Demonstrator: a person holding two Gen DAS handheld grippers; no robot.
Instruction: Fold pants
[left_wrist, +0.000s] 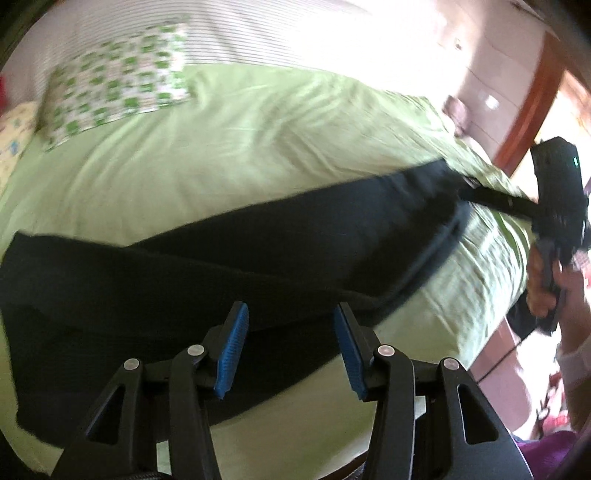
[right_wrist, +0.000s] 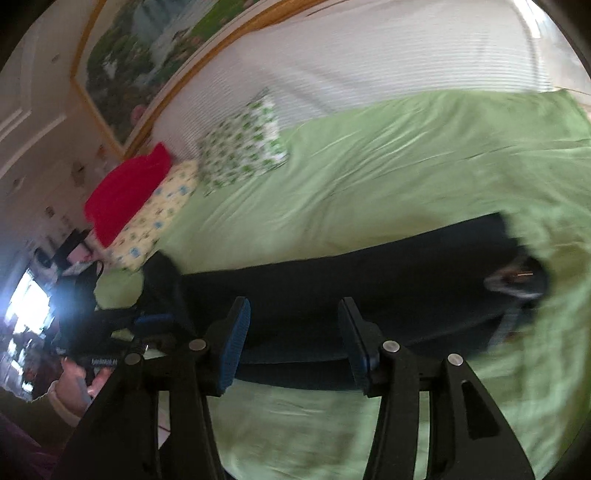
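Dark navy pants (left_wrist: 221, 258) lie stretched out flat along a green bedsheet (left_wrist: 240, 147). My left gripper (left_wrist: 290, 314) hovers open and empty just above the near edge of the pants. In the left wrist view the right gripper (left_wrist: 480, 195) reaches in from the far right over one end of the pants. In the right wrist view the pants (right_wrist: 369, 280) run from left to right, with the waistband end at the right. My right gripper (right_wrist: 291, 310) is open and empty over their near edge. The left gripper (right_wrist: 155, 317) shows at the left end.
A green-and-white patterned pillow (left_wrist: 118, 85) lies at the head of the bed, with a yellow pillow (right_wrist: 155, 221) and a red cloth (right_wrist: 125, 192) beside it. A framed picture (right_wrist: 155, 55) hangs on the wall. The bed's edge drops off beside a wooden door frame (left_wrist: 532, 92).
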